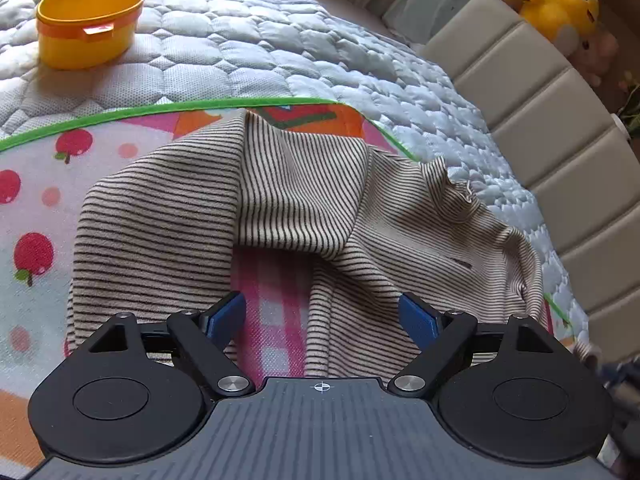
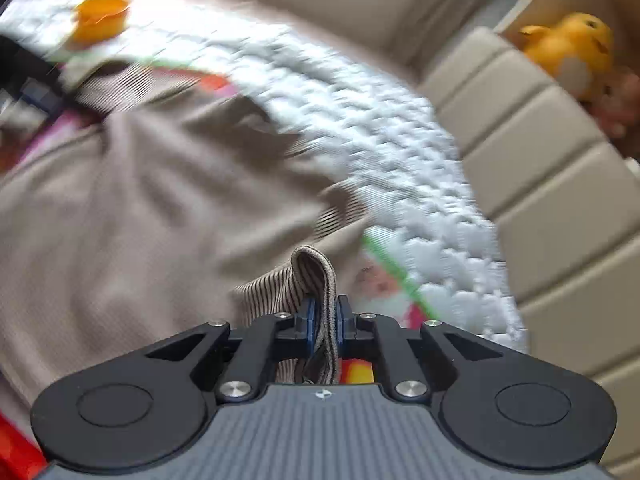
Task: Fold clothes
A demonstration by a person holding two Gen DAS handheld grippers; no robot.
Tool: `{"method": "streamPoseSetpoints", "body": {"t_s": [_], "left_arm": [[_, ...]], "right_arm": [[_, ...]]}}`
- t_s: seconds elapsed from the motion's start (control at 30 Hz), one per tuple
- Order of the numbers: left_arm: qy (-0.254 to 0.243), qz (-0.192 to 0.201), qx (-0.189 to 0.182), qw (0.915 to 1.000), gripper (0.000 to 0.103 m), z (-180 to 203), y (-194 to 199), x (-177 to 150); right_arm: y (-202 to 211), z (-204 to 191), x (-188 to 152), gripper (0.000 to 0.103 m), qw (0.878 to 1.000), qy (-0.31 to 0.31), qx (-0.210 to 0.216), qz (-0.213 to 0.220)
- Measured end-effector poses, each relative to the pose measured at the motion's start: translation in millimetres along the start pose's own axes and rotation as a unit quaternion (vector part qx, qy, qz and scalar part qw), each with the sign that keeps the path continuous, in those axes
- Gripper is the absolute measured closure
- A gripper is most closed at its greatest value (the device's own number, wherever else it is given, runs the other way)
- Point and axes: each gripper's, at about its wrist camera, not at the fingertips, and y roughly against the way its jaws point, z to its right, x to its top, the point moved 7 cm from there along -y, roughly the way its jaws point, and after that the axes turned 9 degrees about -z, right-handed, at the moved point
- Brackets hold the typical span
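Left wrist view: left gripper (image 1: 322,318) spread wide, holding nothing, low centre; crumpled beige dark-striped knit garment (image 1: 296,200) mid-frame on the colourful apple-print play mat (image 1: 36,200); yellow oval plastic tub (image 1: 90,24) upper left.
Right wrist view: right gripper (image 2: 325,320) pinches a garment fold, bottom centre; yellow plush toy (image 2: 568,46) upper right.

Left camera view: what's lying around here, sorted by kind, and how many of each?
Striped garment: 1
Orange-yellow tub: 1
Plush toys in the box: 2, a yellow one and a pink one
Fruit-print play mat: 1
Quilted pad: 1
Total: 6
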Motion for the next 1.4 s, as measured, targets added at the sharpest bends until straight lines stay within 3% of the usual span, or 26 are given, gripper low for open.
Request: {"method": "streamPoseSetpoints", "body": {"t_s": [0.1,0.2,0.3,0.43,0.73,0.83,0.97,1.13,1.27,1.4], "left_arm": [[0.010,-0.001,-0.012,0.9999,0.014,-1,2,3],[0.020,-0.002,-0.023,0.9995,0.012,-3,2,6],[0.028,-0.004,-0.028,0.9992,0.012,-6,1,8],[0.039,-0.008,-0.036,0.9985,0.012,-9,2,9],[0.031,-0.018,-0.048,0.9982,0.009,-9,1,9],[0.027,-0.021,-0.049,0.9982,0.009,-9,-1,8],[0.018,-0.020,-0.049,0.9984,0.009,-7,-2,8],[0.002,-0.015,-0.042,0.9990,0.009,-4,-2,7],[-0.035,0.010,-0.015,0.9992,0.009,-3,16,9],[-0.116,0.034,-0.009,0.9926,0.006,6,54,12]], "right_arm": [[24,70,46,0.094,0.993,-0.091,-0.051,0.049],[49,93,90,0.094,0.983,-0.148,-0.030,0.100],[54,66,129,0.094,0.981,-0.145,0.012,0.128],[35,4,159,0.094,0.983,-0.117,0.059,0.127],[-8,-108,174,0.091,0.982,-0.093,0.125,0.107],[-4,-113,175,0.077,0.980,-0.095,0.132,0.119],[8,-98,157,0.060,0.973,-0.131,0.145,0.123],[21,-80,84,0.033,0.966,-0.191,0.144,0.097],[29,-81,23,0.000,0.955,-0.235,0.159,0.087],[11,-89,-15,0.000,0.941,-0.264,0.201,0.070]]}}
